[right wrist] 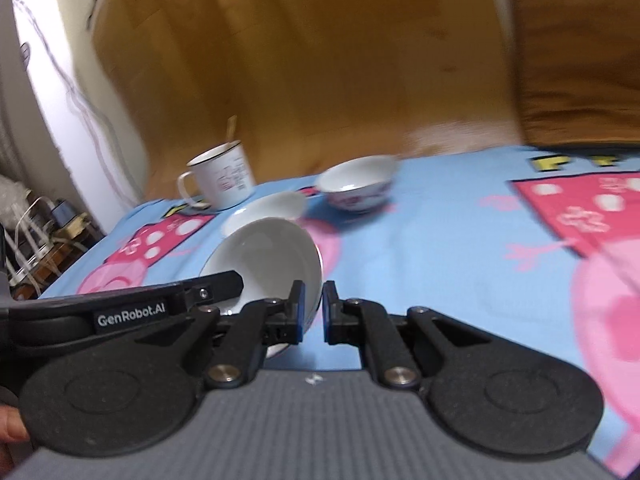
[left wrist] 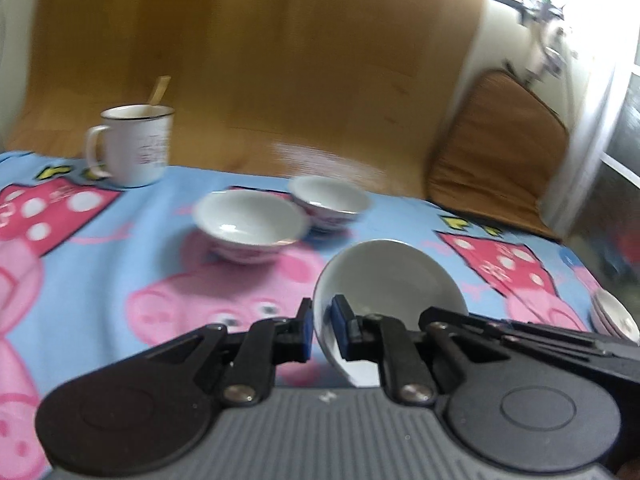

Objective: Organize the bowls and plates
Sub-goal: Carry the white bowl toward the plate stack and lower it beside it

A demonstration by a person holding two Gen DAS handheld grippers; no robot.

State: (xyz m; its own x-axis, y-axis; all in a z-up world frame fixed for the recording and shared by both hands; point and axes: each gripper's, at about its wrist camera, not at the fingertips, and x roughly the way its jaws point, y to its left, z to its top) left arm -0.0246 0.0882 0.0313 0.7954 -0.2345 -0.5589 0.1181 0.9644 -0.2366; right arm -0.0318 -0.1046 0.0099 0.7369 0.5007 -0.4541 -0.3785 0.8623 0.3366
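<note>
Both grippers hold one plain white bowl (left wrist: pixel 392 276), tilted above the cartoon tablecloth. My left gripper (left wrist: pixel 322 330) is shut on its left rim. My right gripper (right wrist: pixel 313 312) is shut on its right rim, and the bowl (right wrist: pixel 268 256) shows tilted in the right wrist view too. Two patterned white bowls stand further back: a nearer one (left wrist: pixel 248 224) and a farther one (left wrist: pixel 328 202). In the right wrist view the farther bowl (right wrist: pixel 356 184) is visible, and the nearer one (right wrist: pixel 264 208) is partly hidden behind the held bowl.
A white enamel mug (left wrist: pixel 134 146) with a wooden stick in it stands at the back left; it also shows in the right wrist view (right wrist: pixel 222 178). A stack of small plates (left wrist: pixel 612 316) sits at the right edge. A brown-cushioned chair (left wrist: pixel 500 152) stands beyond the table.
</note>
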